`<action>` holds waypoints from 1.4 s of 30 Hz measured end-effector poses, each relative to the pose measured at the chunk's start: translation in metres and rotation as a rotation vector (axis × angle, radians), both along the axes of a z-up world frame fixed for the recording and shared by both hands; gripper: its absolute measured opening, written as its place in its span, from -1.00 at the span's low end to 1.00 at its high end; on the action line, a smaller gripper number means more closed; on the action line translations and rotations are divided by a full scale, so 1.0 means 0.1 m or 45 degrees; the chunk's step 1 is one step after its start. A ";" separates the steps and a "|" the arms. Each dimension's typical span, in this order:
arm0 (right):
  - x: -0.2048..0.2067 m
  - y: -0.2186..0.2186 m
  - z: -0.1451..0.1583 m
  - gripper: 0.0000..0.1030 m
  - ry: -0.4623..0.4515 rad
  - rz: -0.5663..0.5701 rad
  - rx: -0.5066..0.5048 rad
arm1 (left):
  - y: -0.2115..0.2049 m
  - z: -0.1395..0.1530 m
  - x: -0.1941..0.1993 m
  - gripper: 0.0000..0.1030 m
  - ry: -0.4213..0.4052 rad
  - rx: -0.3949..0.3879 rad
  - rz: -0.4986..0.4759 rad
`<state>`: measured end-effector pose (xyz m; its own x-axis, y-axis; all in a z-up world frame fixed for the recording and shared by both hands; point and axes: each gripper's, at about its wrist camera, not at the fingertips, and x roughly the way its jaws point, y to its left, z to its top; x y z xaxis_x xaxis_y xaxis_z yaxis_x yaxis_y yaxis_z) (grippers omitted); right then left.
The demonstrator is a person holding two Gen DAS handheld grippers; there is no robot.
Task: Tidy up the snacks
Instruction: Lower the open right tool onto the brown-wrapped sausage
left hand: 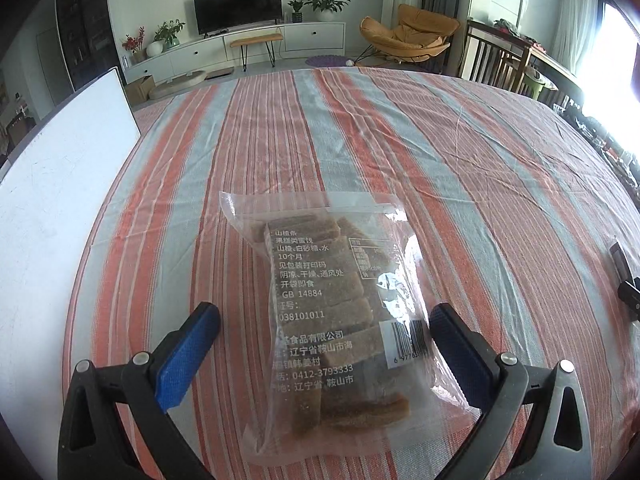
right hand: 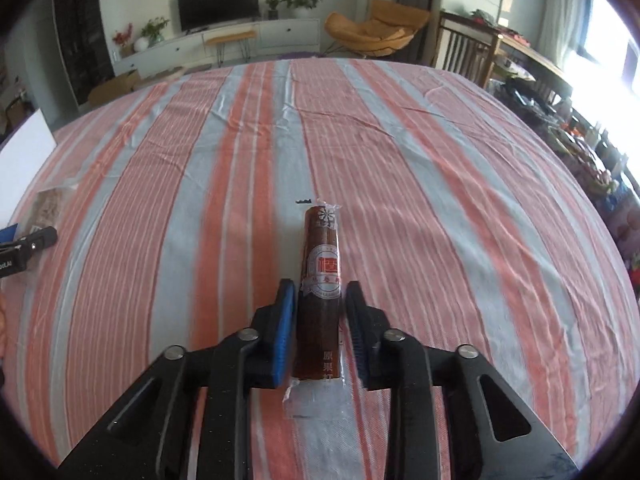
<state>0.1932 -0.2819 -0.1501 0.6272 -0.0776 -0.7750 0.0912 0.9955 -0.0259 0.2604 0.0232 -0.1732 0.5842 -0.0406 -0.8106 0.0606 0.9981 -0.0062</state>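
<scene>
Your left gripper (left hand: 324,320) is spread wide, pads clear of the clear bag (left hand: 332,320) lying flat near the table's (left hand: 440,152) near edge; your right gripper (right hand: 320,300) straddles the brown roll (right hand: 322,280), a pad close on each side; grip uncertain.

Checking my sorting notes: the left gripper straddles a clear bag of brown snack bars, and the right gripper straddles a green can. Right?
Not quite. The right wrist view shows the right gripper straddling a dark brown snack roll in clear wrap, not a green can. The rest holds.
</scene>
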 end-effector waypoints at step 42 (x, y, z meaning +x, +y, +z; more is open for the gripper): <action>0.05 -0.20 -0.04 0.91 0.037 -0.106 0.055 | 0.00 0.01 -0.01 1.00 0.000 0.004 -0.001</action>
<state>0.1981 -0.3019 -0.1542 0.5970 -0.0947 -0.7967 0.1733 0.9848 0.0129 0.2593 0.0235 -0.1723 0.5842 -0.0387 -0.8107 0.0615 0.9981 -0.0034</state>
